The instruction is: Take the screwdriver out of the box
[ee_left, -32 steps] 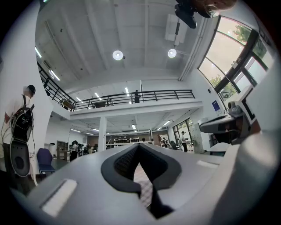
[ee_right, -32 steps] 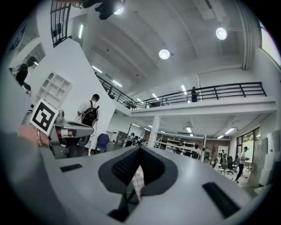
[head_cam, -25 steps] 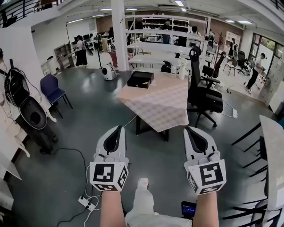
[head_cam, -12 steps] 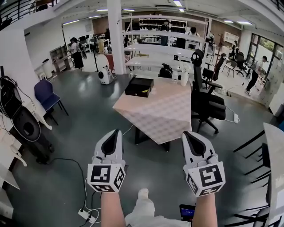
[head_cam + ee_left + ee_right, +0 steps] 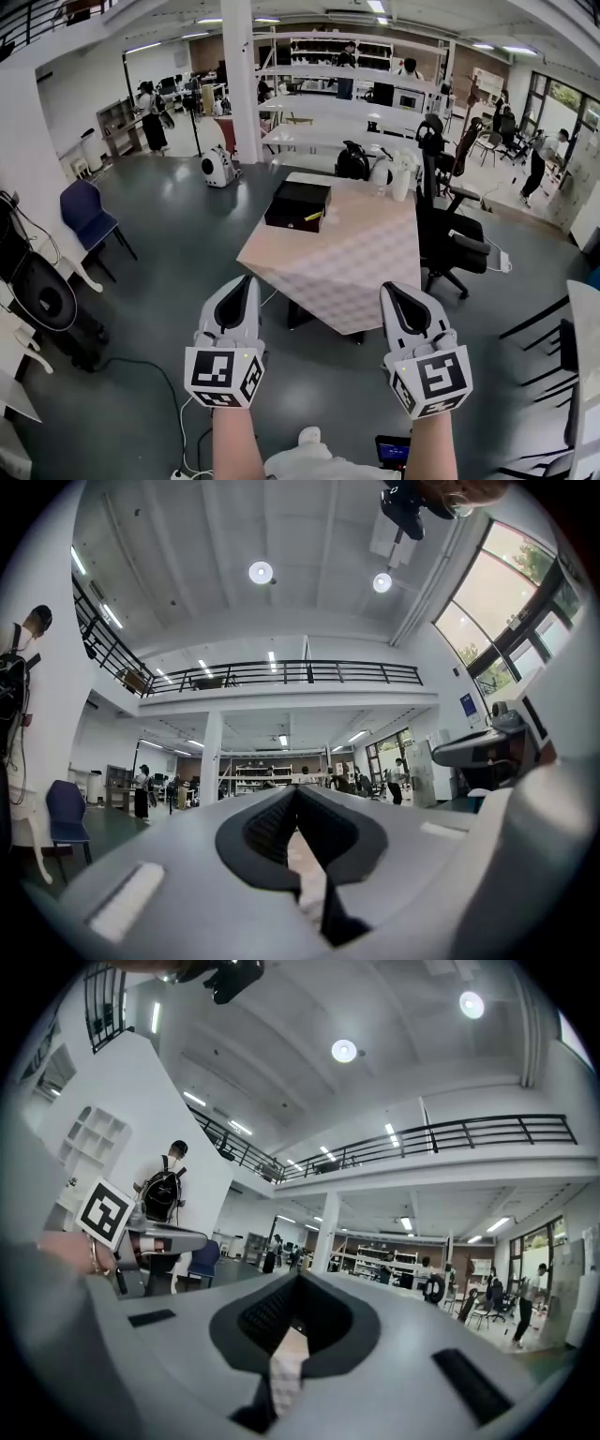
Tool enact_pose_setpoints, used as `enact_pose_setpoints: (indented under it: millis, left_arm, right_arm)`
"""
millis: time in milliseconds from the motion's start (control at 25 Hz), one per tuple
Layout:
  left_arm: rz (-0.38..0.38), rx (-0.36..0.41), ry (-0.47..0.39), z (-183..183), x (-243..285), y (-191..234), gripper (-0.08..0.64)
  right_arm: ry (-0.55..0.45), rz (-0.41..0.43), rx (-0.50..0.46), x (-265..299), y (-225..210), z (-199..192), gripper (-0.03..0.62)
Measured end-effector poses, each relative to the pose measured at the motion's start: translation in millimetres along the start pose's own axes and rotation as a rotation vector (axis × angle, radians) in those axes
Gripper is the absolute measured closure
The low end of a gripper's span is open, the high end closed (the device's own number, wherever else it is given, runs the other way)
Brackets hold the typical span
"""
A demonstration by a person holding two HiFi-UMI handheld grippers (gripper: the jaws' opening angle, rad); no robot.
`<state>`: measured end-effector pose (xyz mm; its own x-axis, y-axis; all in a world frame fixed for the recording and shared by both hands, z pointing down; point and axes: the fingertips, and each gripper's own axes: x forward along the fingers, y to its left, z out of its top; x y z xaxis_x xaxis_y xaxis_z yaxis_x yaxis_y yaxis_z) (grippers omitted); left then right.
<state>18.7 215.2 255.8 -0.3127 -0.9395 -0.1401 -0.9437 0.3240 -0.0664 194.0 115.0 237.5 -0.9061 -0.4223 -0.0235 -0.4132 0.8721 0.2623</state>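
Observation:
A black box (image 5: 297, 204) stands open on the far left part of a table with a checked cloth (image 5: 352, 253). A yellow-handled tool, likely the screwdriver (image 5: 313, 217), lies at its right edge. My left gripper (image 5: 247, 279) and right gripper (image 5: 387, 288) are held side by side in the air, short of the table's near corner and well apart from the box. Both point level toward the table. The left gripper (image 5: 295, 789) is shut and holds nothing, and so is the right gripper (image 5: 298, 1277). Through each gap only a strip of the cloth shows.
A black office chair (image 5: 454, 239) stands at the table's right side. White bottles (image 5: 401, 176) and a dark bag (image 5: 353, 161) sit at the table's far end. A blue chair (image 5: 86, 214) and white pillar (image 5: 238, 84) are to the left. People stand far back.
Both grippers have travelled forward toward the table, keeping their spacing and staying shut. The table and box now look nearer and larger in the head view.

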Motion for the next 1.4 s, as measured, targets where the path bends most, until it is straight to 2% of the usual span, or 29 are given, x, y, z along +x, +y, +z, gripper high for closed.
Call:
enact_pose_setpoints:
  millis: [200, 440, 720, 1000, 1400]
  left_arm:
    - [-0.033, 0.009, -0.01, -10, 51, 30, 0.549]
    - [-0.05, 0.011, -0.001, -21, 80, 48, 0.549]
    - [-0.037, 0.017, 0.019, -39, 114, 69, 0.549]
    - [-0.022, 0.028, -0.004, -42, 153, 83, 0.549]
    - [-0.085, 0.03, 0.017, -70, 263, 95, 0.549]
  right_arm:
    - [0.006, -0.024, -0.005, 57, -10, -8, 0.586]
    - [0.021, -0.016, -0.004, 94, -13, -18, 0.586]
    - [0.024, 0.009, 0.029, 142, -21, -36, 0.586]
    - [0.009, 0.036, 0.032, 186, -37, -46, 0.586]
    - [0.014, 0.015, 0.073, 273, -98, -78, 0.586]
